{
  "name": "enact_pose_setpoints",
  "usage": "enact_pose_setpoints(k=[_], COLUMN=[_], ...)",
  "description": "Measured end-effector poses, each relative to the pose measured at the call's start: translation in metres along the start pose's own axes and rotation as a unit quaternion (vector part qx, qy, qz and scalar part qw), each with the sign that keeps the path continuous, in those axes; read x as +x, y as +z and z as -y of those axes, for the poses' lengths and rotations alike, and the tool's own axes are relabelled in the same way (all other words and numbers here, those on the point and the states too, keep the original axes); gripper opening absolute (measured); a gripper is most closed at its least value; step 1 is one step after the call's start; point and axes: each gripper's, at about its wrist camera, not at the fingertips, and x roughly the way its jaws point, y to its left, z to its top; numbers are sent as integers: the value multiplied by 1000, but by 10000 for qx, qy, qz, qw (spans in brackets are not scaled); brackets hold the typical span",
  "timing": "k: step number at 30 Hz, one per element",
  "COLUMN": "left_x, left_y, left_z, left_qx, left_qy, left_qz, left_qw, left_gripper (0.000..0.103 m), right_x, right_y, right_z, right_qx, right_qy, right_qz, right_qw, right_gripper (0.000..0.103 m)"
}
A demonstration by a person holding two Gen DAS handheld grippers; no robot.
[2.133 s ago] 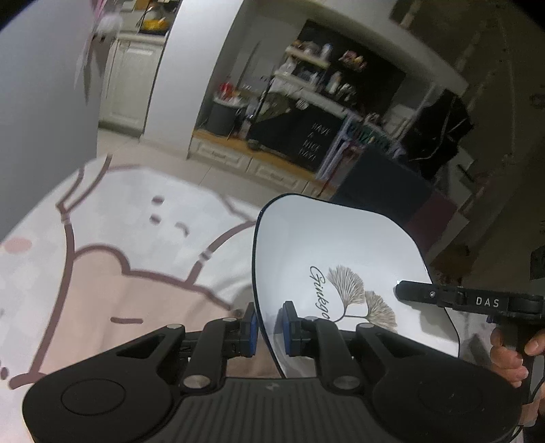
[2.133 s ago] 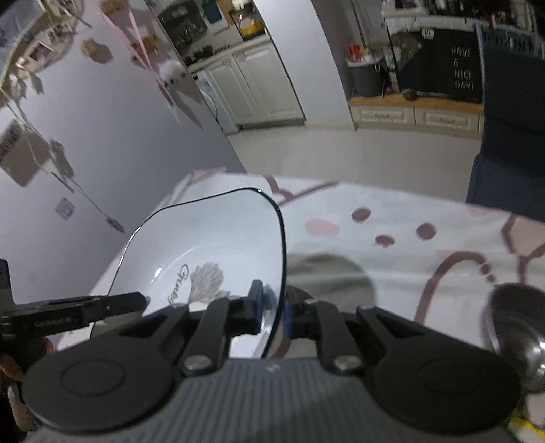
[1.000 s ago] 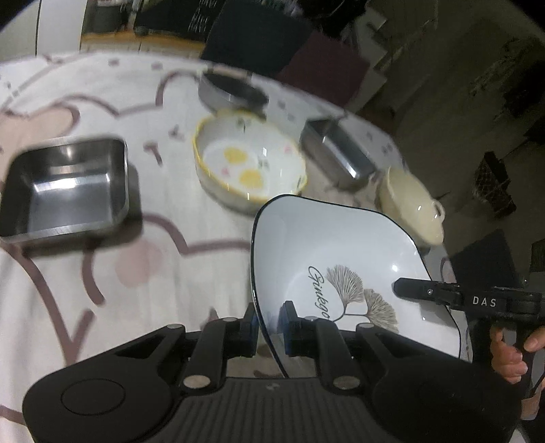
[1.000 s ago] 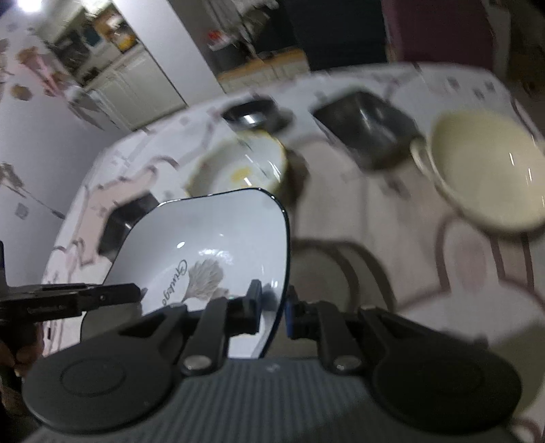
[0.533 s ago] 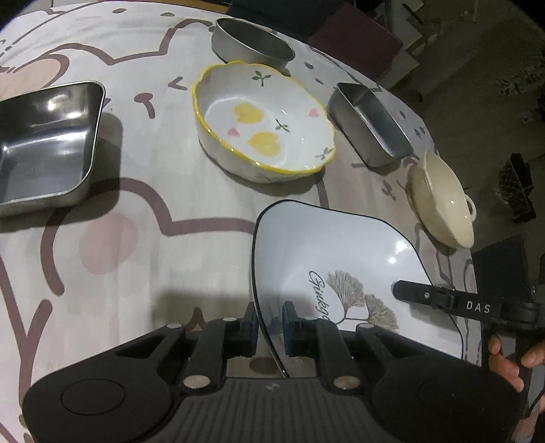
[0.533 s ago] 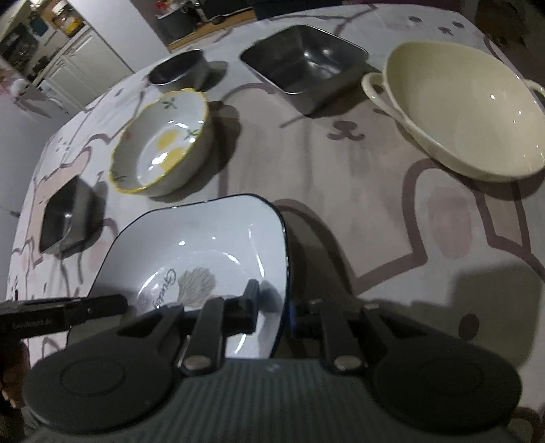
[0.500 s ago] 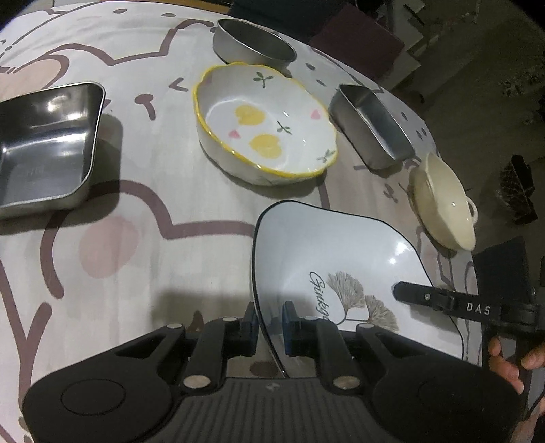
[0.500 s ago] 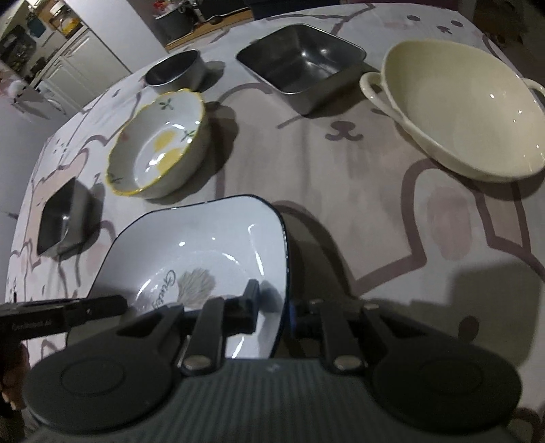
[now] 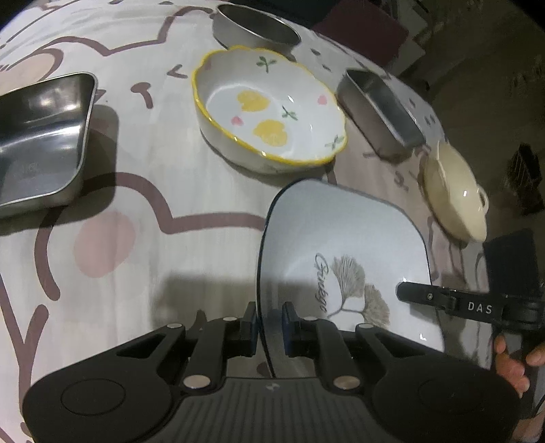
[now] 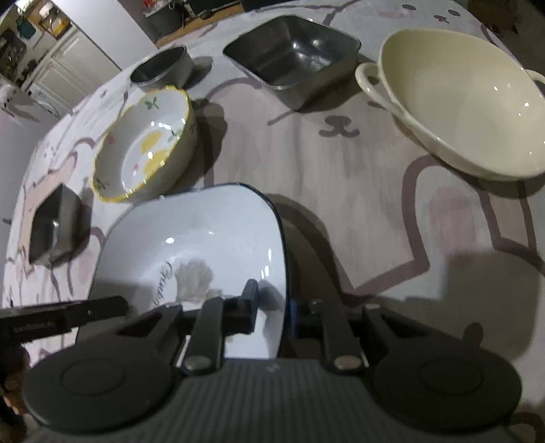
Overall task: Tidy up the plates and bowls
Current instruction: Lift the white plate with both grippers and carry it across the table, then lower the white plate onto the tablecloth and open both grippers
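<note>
We held a white square ceramic plate (image 9: 344,245) — dark-rimmed, leaf-printed — our left gripper (image 9: 269,323) pinching one edge, our right gripper (image 10: 272,306) slightly parted around the other.

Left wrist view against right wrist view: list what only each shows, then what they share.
Only the left wrist view: the DAS lettering on the right claw, and dark floor past the table's edge.

Only the right wrist view: kitchen cabinets beyond the table, and a bear-face print on the tablecloth.

Both: the white square plate, with the left claw shut on its rim and the right claw's jaws just opening around the opposite rim; the flowered bowl, round steel bowl, two steel trays, and cream bowl.
</note>
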Motion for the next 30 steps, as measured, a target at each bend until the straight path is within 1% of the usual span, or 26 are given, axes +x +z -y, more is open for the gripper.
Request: enact_pose_setpoints(k=[3,5,25,30], left_x=[2,1,3,4], left_y=[-3,-4,-9,-10], left_z=[1,0,3,4], left_qx=[68,79,262,361], left_qy=[78,82,124,184], left_qz=[-54,-54,-200,-207], left_qw=[9999,9999,9994,9990], left_gripper=[15,16,17,17], right_x=[5,4,4,5], right_y=[-5,-6,-7,-7], right_z=[-4,-6,-13,-14], right_qx=[-193,-288,-471,-520], right_qy=[-215,-258,-322,-341], right_qz=[-154,-117,-154,-142], right_qw=[9995,9992,9983,9980], right_gripper=[21,21,22,22])
